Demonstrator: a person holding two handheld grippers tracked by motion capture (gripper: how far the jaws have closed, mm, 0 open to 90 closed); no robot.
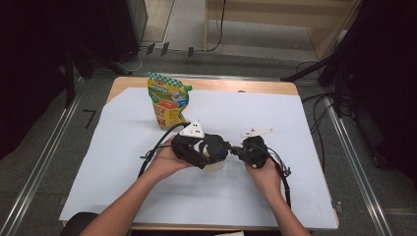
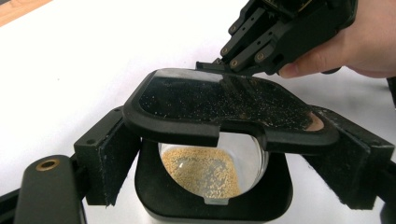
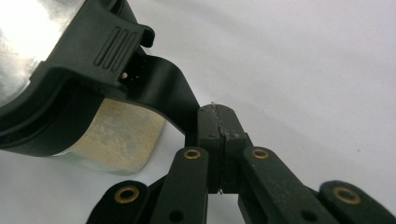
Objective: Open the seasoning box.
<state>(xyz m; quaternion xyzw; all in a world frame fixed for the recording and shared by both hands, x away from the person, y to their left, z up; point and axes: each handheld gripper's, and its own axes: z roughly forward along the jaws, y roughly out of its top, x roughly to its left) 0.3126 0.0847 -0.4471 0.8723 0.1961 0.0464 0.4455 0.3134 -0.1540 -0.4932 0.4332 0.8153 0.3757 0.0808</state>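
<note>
My right gripper (image 3: 219,133) has its jaws pinched fully together on the thin black plastic tab (image 3: 168,88) that sticks out from the flip lid (image 2: 224,105) of a small clear container with a black plastic top (image 1: 214,157). In the left gripper view that lid stands raised, its underside dusted with fine grains, and beneath it I see tan granules (image 2: 201,172) through the clear wall. My left gripper (image 2: 233,172) has its padded jaws set against both sides of the container's black collar, clamping it. The container sits on the white sheet (image 1: 275,113) covering the wooden table (image 1: 206,84), near the middle, between my two hands. Well behind it stands a yellow and green printed pouch (image 1: 168,101), upright.
</note>
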